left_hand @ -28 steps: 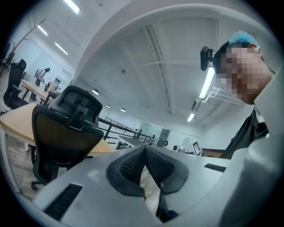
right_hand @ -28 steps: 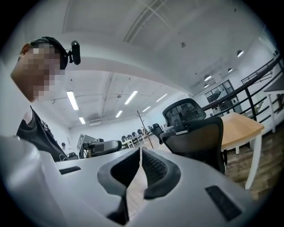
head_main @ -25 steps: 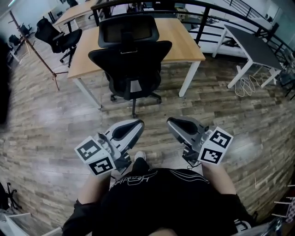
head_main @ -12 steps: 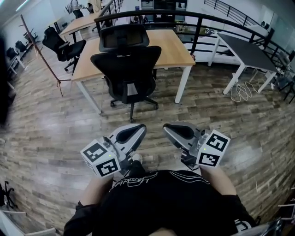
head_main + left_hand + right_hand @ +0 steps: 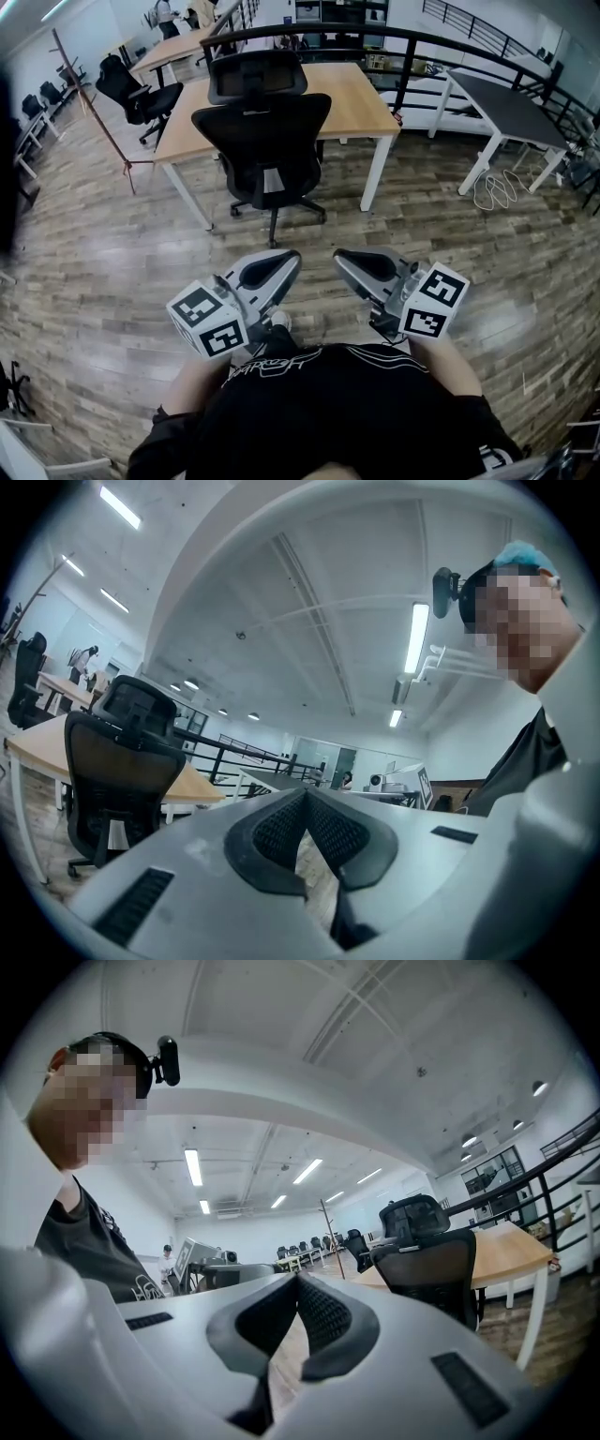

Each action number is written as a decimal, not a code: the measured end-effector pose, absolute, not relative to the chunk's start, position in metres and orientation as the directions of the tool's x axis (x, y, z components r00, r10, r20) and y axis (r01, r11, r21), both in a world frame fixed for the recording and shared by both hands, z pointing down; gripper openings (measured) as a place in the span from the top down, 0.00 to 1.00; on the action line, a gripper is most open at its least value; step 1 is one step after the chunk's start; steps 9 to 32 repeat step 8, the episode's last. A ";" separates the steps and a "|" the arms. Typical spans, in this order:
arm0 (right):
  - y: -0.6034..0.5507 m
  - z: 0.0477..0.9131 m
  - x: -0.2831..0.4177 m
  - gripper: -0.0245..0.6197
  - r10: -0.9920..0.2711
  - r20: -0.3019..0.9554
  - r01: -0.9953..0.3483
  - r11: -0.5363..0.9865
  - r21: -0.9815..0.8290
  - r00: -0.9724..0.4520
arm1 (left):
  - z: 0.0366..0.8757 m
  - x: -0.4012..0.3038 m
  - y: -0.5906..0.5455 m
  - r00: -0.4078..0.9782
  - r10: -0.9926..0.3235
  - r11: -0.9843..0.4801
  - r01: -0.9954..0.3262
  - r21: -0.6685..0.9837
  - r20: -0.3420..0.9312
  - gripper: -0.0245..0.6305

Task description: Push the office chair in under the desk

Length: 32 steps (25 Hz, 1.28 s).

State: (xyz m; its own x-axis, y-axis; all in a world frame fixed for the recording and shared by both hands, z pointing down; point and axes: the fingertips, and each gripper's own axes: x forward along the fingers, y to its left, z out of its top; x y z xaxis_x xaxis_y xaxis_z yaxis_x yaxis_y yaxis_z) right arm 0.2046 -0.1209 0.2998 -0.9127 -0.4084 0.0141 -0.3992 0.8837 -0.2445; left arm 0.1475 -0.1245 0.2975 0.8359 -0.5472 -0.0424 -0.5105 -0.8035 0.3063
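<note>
I count two grippers, both well back from the desk (image 5: 367, 101) on its near side. The left gripper (image 5: 282, 263) and the right gripper (image 5: 351, 263) each have their jaws pinched together on nothing. One office chair (image 5: 267, 141) stands at the desk's near edge, backrest toward me. A second black chair (image 5: 139, 91) sits left of the desk, near a thin pole stand (image 5: 98, 127). One dark table (image 5: 511, 101) stands right of the desk, with white cables (image 5: 495, 190) below it. Only plank floor (image 5: 122, 253) lies between the grippers and the office chair.
</note>
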 end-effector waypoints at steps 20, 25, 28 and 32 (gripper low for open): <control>-0.127 0.293 0.207 0.90 -0.412 0.004 -0.402 0.886 -0.230 -0.911 | 0.292 0.146 -0.130 0.829 -0.558 -0.804 -0.529 0.270 -0.035 0.95; -0.127 0.293 0.207 0.90 -0.412 0.004 -0.402 0.886 -0.230 -0.911 | 0.292 0.146 -0.130 0.829 -0.558 -0.804 -0.529 0.270 -0.035 0.95; -0.127 0.293 0.207 0.90 -0.412 0.004 -0.402 0.886 -0.230 -0.911 | 0.292 0.146 -0.130 0.829 -0.558 -0.804 -0.529 0.270 -0.035 0.95; -0.127 0.293 0.207 0.90 -0.412 0.004 -0.402 0.886 -0.230 -0.911 | 0.292 0.146 -0.130 0.829 -0.558 -0.804 -0.529 0.270 -0.035 0.95</control>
